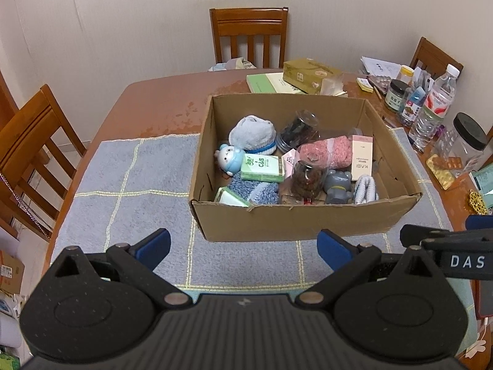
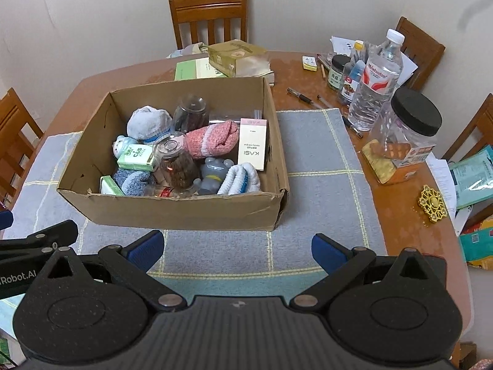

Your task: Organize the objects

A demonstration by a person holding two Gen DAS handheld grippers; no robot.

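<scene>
A brown cardboard box [image 1: 295, 219] [image 2: 172, 212] stands on a grey checked mat [image 1: 129, 178] [image 2: 320, 160]. Inside lie several items: a pink rolled cloth [image 1: 326, 151] [image 2: 212, 138], a pink KASI carton [image 1: 362, 157] [image 2: 252, 145], a green carton [image 1: 263, 166] [image 2: 137, 157], two jars [image 1: 308, 175] [image 2: 178, 163], a grey toy [image 1: 337, 186] [image 2: 212, 175], a small white and blue doll [image 1: 229, 158] and socks. My left gripper [image 1: 243, 246] hovers open in front of the box, holding nothing. My right gripper [image 2: 237, 248] is also open and empty, just before the box's near wall.
The wooden table's right side is crowded: a water bottle [image 2: 376, 83], a black-lidded plastic jar [image 2: 406, 132], small bottles [image 2: 339, 71], pens [image 2: 305, 97], a gold ornament [image 2: 432, 204] and packets. A tissue box [image 1: 311, 75] and booklet sit behind the box. Wooden chairs [image 1: 249, 35] surround the table.
</scene>
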